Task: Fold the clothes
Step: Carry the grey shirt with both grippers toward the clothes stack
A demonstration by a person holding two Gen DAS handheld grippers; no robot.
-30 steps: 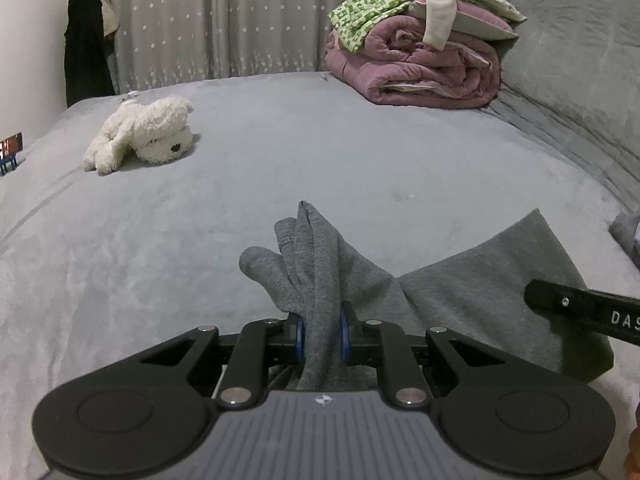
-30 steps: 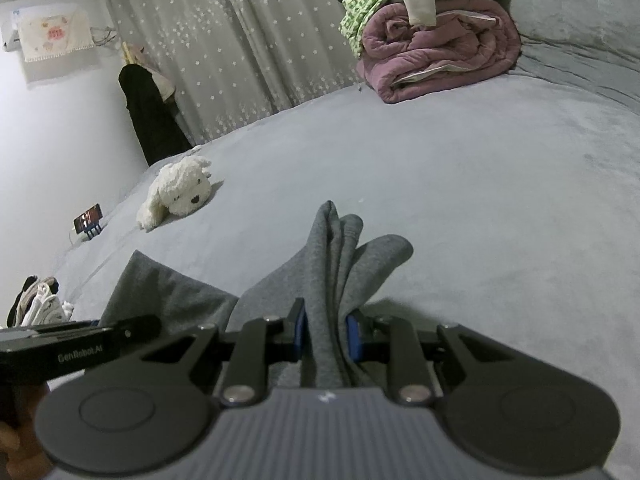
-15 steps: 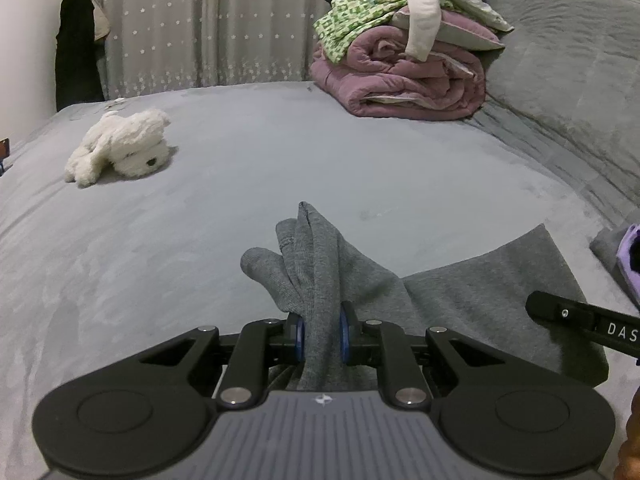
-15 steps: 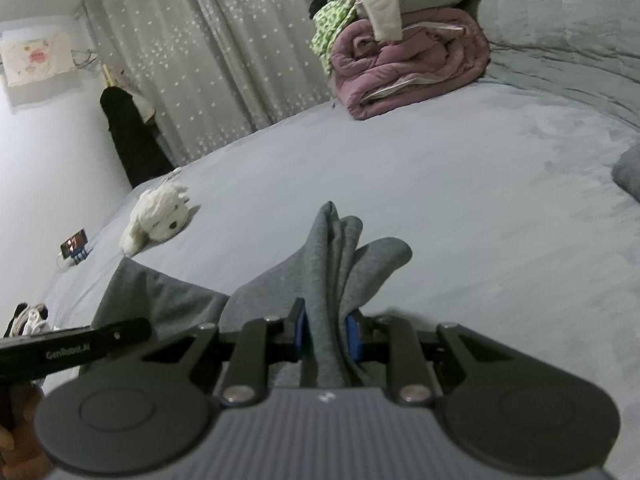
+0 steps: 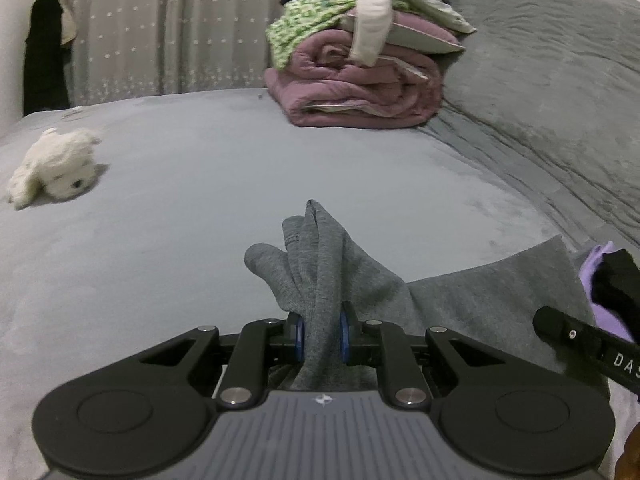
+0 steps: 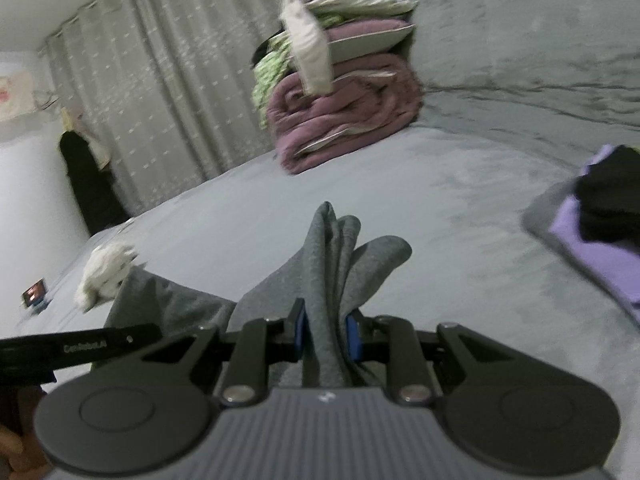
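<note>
i have the grey garment [image 5: 472, 300] pinched at two spots, and it lies near me on the grey bed [image 5: 208, 200], its flat part spread between the two tools. my left gripper [image 5: 322, 338] is clamped on a bunched fold of it, the cloth standing up between the blue pads [image 5: 299, 338] and flopping forward over the fingers. my right gripper [image 6: 326, 338] is closed the same way on another bunched edge of the same garment, fabric squeezed between its pads [image 6: 353, 340].

in the left view the right tool's black finger pokes in at the right edge, over the cloth. just beyond it, at the right, sits a small stack with a purple piece [image 6: 592, 256] and something black [image 6: 612, 196] on top.

far across the bed, a rolled pink blanket [image 5: 360, 92] carries a heap of mixed clothes [image 5: 360, 12]. at far left lies a white plush toy [image 5: 52, 168]. a pale dotted curtain [image 5: 168, 28] hangs behind, with a dark garment [image 5: 42, 52] hanging at its left. the right view is blurred.
</note>
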